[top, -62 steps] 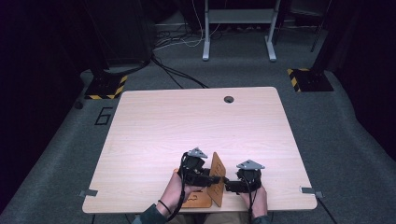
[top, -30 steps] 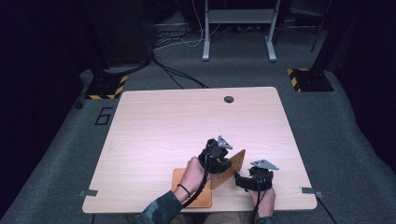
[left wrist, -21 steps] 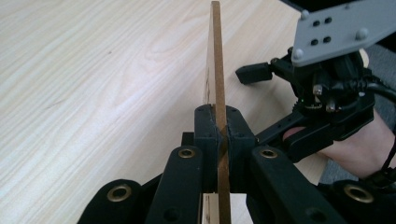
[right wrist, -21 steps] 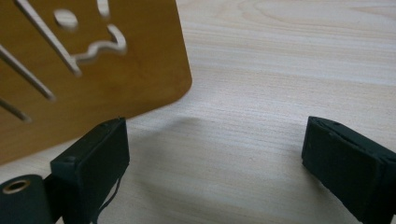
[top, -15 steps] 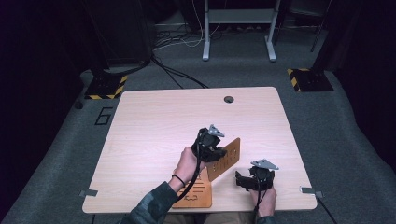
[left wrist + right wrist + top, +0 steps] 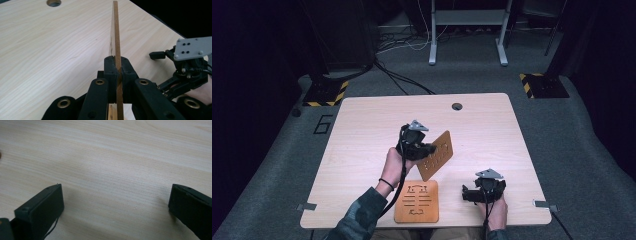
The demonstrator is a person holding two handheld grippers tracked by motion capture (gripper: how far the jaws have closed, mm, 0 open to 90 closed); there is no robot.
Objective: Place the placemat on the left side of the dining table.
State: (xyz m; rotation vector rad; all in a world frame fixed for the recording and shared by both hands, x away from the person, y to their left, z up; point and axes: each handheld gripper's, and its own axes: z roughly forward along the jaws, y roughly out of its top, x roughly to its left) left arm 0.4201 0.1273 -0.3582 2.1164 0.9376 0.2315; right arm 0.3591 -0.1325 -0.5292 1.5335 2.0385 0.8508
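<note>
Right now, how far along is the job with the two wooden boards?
One wooden board already lies flat near the table's front edge. The left gripper holds the second board clamped and lifted, tilted. The right gripper rests open, holding nothing. Setting the second board down remains.

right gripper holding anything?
No: in the right gripper view the right gripper stands wide open over bare table, nothing between the jaws.

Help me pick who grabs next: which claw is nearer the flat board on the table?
Right. The right claw rests just beside the flat board; the left claw is raised beyond it, clamping another board.
</note>
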